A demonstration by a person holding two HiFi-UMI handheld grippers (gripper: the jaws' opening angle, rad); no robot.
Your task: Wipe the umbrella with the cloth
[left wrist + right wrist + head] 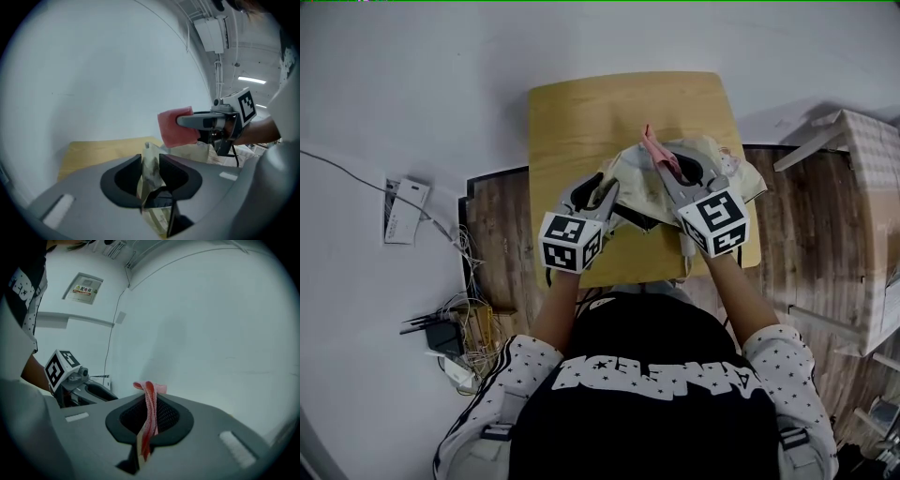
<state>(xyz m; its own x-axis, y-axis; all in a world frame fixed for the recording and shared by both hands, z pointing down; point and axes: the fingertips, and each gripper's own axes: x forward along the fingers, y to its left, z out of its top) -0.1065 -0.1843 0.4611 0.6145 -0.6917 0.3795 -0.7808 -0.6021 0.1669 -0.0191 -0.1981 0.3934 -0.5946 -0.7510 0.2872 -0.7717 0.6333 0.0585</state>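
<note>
Right, from my seat I can see both grippers over the wooden table (581,122), each with something in its jaws.

The left gripper (609,195) is clamped on the umbrella (642,187). In the left gripper view (150,159) a fold of the cream, patterned umbrella fabric (152,178) stands upright between the two dark pads, pinched from both sides, and its top pokes out just above the jaw tips. The rest of the umbrella lies crumpled on the right half of the table, spreading away from that grip toward the table's right edge. It passes under the right gripper.

The right gripper (654,150) is closed on the pink cloth (649,139). Its own view (151,411) shows the cloth (150,394) as a thin folded strip squeezed between the pads, with a small flap curling over the tips. Seen from the left gripper's camera, the right gripper (183,121) reaches in level from the right, and the cloth (176,126) hangs off its tip as a pink block. It sits just above and beyond the fabric that my left jaws hold.

From the head view the cloth sits at the far edge of the umbrella. I cannot tell whether it touches the fabric. The two grippers are near each other, the left one lower and closer to me.
</note>
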